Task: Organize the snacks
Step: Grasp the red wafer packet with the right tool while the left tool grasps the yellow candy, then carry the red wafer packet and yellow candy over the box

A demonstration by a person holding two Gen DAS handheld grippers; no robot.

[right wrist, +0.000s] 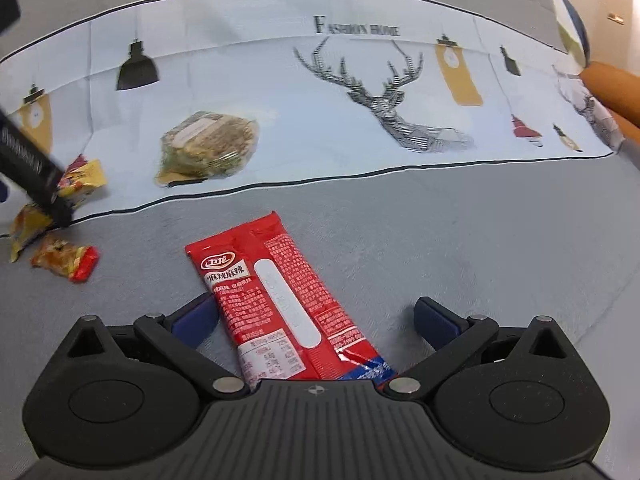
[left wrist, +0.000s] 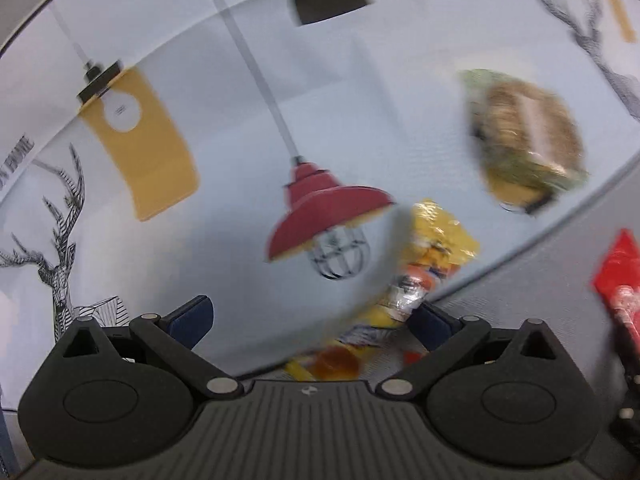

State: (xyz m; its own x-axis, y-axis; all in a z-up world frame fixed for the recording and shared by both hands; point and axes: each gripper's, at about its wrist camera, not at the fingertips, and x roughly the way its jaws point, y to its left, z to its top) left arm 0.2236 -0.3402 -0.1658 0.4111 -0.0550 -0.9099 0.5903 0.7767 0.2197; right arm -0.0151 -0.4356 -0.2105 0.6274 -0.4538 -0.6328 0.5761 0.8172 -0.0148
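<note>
In the right wrist view a long red snack packet (right wrist: 280,300) lies flat on the grey surface between the fingers of my right gripper (right wrist: 314,316), which is open and not clamping it. My left gripper (left wrist: 312,318) is open too. A yellow snack packet (left wrist: 432,256) lies close by its right fingertip, and a small orange packet (left wrist: 336,362) lies near its base. The left wrist view is motion-blurred. The right wrist view shows the left gripper's body (right wrist: 36,176) over yellow packets (right wrist: 82,178) and an orange-red packet (right wrist: 66,258).
A clear pack of brown-green snacks (right wrist: 208,146) lies on the white printed cloth (right wrist: 360,92), and it also shows in the left wrist view as the brown-green pack (left wrist: 524,140). The cloth's dark-lined front edge borders the grey surface (right wrist: 480,240). An orange rounded object (right wrist: 612,88) is at far right.
</note>
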